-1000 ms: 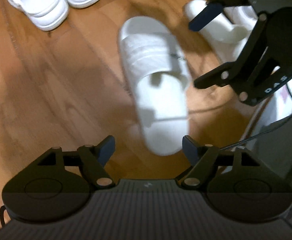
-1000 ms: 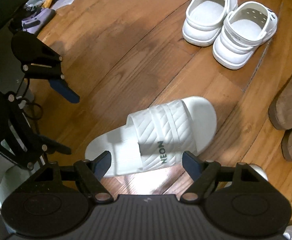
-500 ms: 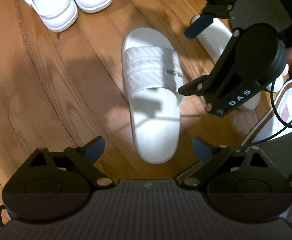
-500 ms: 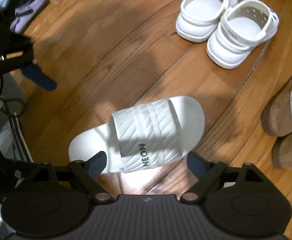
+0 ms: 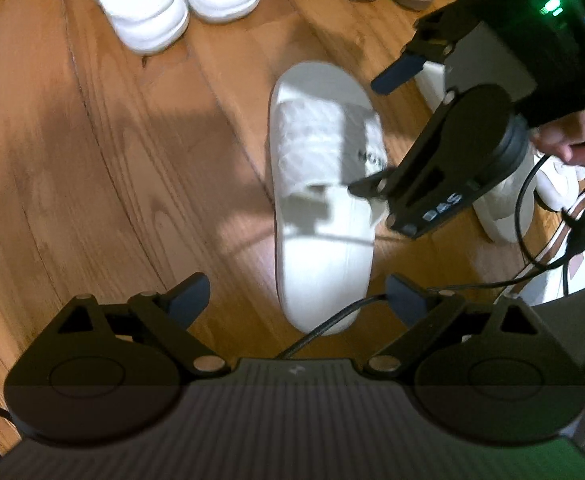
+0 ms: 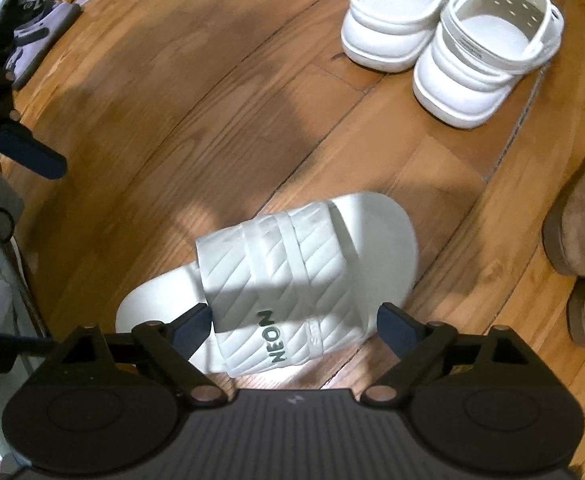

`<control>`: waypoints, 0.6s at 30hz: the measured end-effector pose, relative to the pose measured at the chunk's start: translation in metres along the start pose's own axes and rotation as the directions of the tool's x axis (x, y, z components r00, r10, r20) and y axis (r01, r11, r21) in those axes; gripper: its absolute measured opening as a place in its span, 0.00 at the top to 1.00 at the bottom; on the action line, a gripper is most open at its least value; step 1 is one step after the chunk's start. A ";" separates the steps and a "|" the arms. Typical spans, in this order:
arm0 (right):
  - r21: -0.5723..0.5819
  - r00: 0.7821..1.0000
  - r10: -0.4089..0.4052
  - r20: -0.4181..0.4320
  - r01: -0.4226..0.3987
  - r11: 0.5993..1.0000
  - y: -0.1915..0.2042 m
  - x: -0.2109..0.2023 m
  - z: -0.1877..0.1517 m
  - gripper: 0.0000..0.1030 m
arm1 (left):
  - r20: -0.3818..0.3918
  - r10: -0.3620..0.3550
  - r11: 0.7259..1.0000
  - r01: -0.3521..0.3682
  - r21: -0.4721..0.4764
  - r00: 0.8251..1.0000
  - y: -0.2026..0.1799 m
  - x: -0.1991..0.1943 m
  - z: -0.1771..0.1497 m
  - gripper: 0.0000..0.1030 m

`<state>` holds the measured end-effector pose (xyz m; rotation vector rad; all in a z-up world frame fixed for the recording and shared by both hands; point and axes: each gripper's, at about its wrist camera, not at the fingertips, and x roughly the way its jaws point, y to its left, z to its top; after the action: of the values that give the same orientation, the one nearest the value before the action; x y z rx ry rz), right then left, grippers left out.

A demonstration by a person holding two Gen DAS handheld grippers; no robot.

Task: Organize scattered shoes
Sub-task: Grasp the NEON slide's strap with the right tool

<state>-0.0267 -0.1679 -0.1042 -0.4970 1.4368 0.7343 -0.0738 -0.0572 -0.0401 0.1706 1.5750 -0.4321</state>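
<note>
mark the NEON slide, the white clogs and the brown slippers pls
NEON slide point(image 6: 288, 276): right wrist view, ribbed strap.
white clogs point(image 6: 476, 64): right wrist view, nearer clog's footbed.
brown slippers point(image 6: 580, 236): right wrist view, upper slipper's side.

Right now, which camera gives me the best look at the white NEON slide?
The right wrist view: the white NEON slide lies sharp and unobstructed on the floor, ribbed strap and lettering readable, framed by the open right gripper. In the left wrist view the slide is blurred, shadowed, and partly covered by the right gripper.
</note>
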 end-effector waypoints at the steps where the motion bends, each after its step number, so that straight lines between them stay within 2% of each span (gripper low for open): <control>1: 0.004 1.000 0.003 0.001 -0.003 1.000 0.000 0.000 0.003 0.11 | 0.002 0.001 1.000 -0.001 -0.006 1.000 0.001 -0.001 -0.001 0.07; 7: -0.005 1.000 0.014 0.003 -0.014 1.000 0.001 0.003 0.014 0.11 | 0.057 0.049 0.998 -0.052 0.046 0.997 -0.005 -0.016 -0.006 0.07; 11: -0.019 1.000 -0.014 -0.007 0.014 1.000 0.005 0.011 0.020 0.11 | 0.086 0.040 0.992 -0.050 0.117 0.995 -0.010 -0.023 -0.009 0.07; 16: -0.038 0.998 -0.044 -0.055 0.042 0.998 0.011 0.028 0.024 0.11 | 0.065 0.050 0.993 -0.056 0.107 0.997 -0.004 -0.020 -0.011 0.07; 18: -0.052 0.995 -0.065 -0.082 0.061 0.997 0.015 0.036 0.026 0.19 | 0.052 0.053 0.993 -0.059 0.107 0.997 -0.001 -0.018 -0.011 0.07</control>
<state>-0.0195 -0.1340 -0.1352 -0.6144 1.4765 0.7066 -0.0833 -0.0513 -0.0225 0.2844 1.4954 -0.4746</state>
